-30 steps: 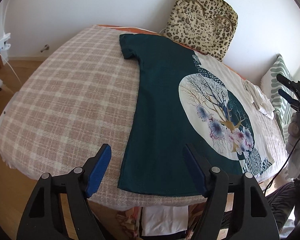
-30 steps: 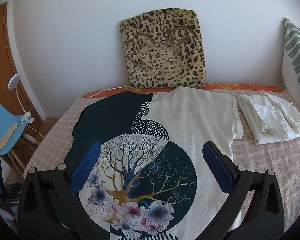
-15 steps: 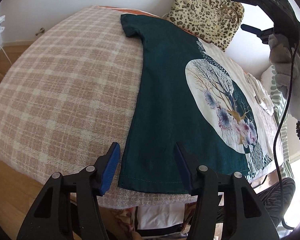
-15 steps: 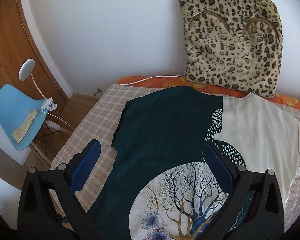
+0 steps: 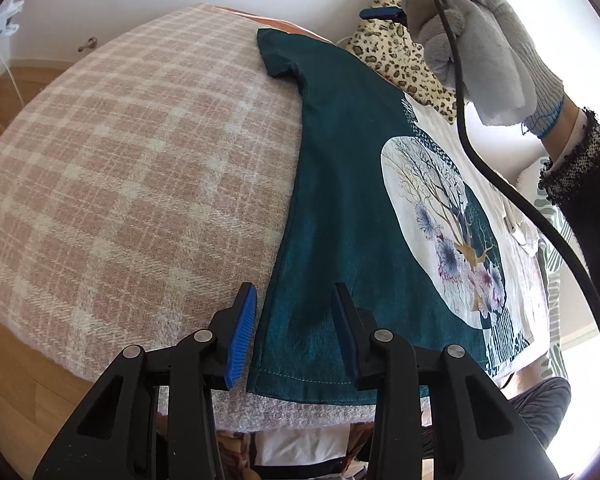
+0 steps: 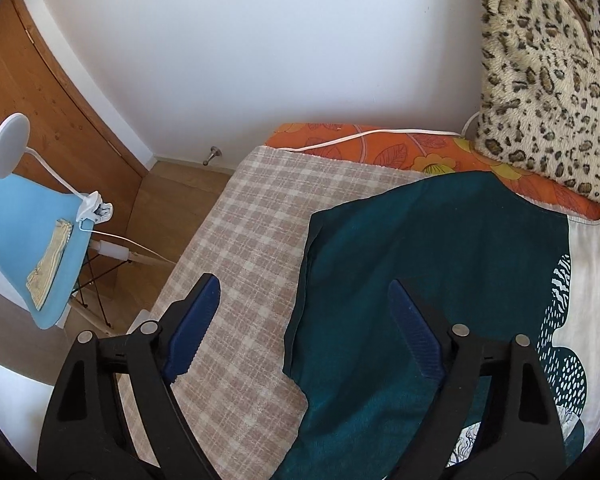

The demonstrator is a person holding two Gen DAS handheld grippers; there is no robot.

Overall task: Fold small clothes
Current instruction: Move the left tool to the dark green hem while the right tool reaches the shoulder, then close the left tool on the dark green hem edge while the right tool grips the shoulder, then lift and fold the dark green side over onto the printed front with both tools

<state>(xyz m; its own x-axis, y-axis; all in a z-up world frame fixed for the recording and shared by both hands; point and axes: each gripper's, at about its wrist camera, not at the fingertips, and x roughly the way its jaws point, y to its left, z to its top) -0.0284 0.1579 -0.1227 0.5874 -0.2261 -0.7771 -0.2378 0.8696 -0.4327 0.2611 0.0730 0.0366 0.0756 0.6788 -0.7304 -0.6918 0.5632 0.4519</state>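
Left wrist view: plaid blanket (image 5: 132, 184) bearing the flat teal and cream T-shirt (image 5: 340, 200), its hem at the near edge. Left gripper (image 5: 294, 332), jaws narrowed and just closing, straddles the hem corner without pressing it. Right gripper (image 6: 300, 320), wide, just closing slightly, hovers over the sleeve (image 6: 320, 232), held by a gloved hand (image 5: 480, 44).

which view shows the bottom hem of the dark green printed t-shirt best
The left wrist view: the dark green printed t-shirt lies along its length, hem stitching visible near the bed edge. The right wrist view shows only its sleeve and shoulder area, no hem.
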